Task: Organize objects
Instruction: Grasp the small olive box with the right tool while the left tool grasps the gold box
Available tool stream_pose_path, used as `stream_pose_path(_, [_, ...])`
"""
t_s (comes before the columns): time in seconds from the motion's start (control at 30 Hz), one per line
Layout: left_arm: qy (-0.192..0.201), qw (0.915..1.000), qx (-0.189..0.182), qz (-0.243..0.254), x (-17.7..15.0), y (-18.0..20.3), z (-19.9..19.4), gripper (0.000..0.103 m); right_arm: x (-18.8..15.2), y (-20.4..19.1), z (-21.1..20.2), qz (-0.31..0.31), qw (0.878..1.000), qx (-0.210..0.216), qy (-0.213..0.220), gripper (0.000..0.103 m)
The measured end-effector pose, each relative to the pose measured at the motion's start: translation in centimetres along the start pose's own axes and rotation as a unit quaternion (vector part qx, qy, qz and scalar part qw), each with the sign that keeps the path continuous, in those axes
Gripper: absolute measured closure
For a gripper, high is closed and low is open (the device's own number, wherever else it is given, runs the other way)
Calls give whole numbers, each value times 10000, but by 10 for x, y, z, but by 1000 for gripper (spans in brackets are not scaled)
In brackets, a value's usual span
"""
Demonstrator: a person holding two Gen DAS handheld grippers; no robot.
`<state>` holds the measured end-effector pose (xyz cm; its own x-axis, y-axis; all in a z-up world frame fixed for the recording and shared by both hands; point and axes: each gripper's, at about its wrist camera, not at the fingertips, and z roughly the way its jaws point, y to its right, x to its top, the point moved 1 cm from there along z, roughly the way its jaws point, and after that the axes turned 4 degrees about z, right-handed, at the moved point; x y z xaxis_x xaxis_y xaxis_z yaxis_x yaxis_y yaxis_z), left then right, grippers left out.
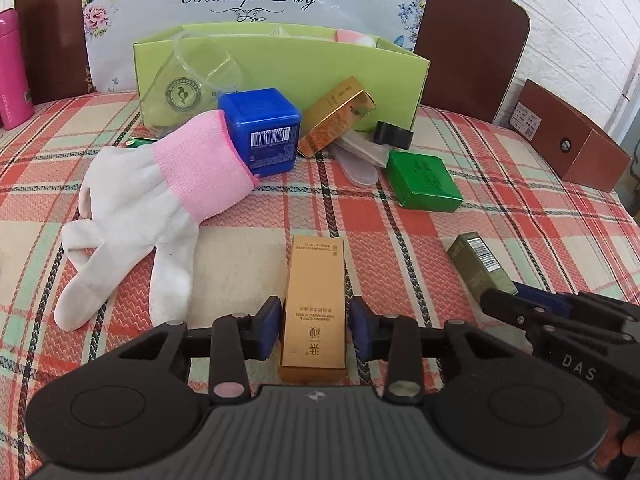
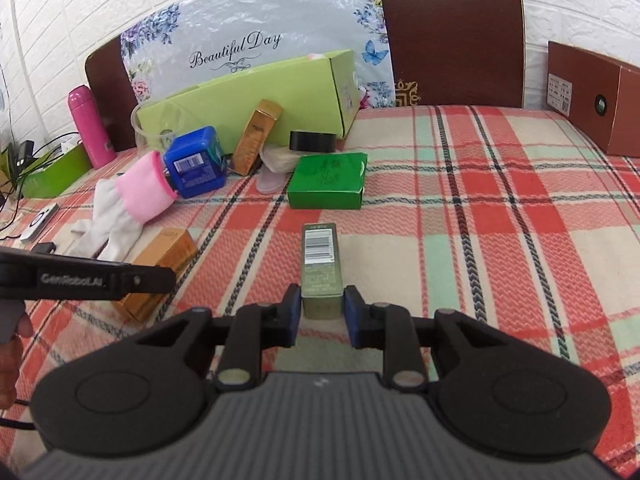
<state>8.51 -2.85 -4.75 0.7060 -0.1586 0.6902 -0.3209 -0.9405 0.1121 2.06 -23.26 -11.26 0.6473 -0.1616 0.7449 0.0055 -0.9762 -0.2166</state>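
A long gold box [image 1: 314, 280] lies on the plaid tablecloth [image 1: 500, 184], pointing away from me. My left gripper [image 1: 314, 312] is shut on its near half, with a blue pad against each long side. A slim olive-green box [image 2: 319, 256] with a barcode label lies to its right, and my right gripper [image 2: 322, 308] is shut on its near end. In the right wrist view the gold box [image 2: 168, 248] shows partly behind a left finger [image 2: 132, 278]. In the left wrist view the olive-green box [image 1: 476, 260] lies ahead of the right gripper's fingers [image 1: 504, 306].
An open light-green carton [image 1: 280, 64] stands at the back. In front of it are a clear cup [image 1: 192, 68], a blue cube [image 1: 264, 132], a white and pink glove [image 1: 140, 208], a leaning gold box [image 1: 336, 116], a black tape roll [image 1: 394, 134] and a flat green box [image 1: 424, 180]. A pink bottle [image 1: 12, 68] stands far left, a brown box [image 1: 572, 144] far right.
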Motion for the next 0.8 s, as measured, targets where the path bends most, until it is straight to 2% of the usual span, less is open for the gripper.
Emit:
stream_pose_path(0.03, [-2, 10000, -31, 21, 0, 0, -1, 64, 1, -2, 0, -36, 10000, -12, 13, 70])
stream_pose_path(0.07, [-9, 10000, -58, 33, 0, 0, -1, 65, 2, -3, 1, -49, 10000, -36, 33, 68])
stream_pose_path(0.37, [-5, 9998, 158, 117, 7, 1, 8, 64, 7, -17, 14, -358, 9989, -264, 132, 67])
stream_pose_path(0.47, [-11, 9995, 205, 248, 6, 5, 8, 65, 6, -16, 18, -298, 9989, -368, 68, 70])
stream_pose_path(0.53, [-32, 9993, 162, 321, 4, 5, 6, 70, 3, -14, 19, -249, 9988, -411, 27, 79])
stream_pose_path(0.7, [-27, 9992, 92, 385, -1, 8, 1, 70, 3, -10, 17, -158, 9993, -341, 12, 81])
stream_pose_path(0.8, [-2, 9995, -99, 295, 0, 9, -5, 70, 3, -13, 13, -76, 9999, -100, -24, 81])
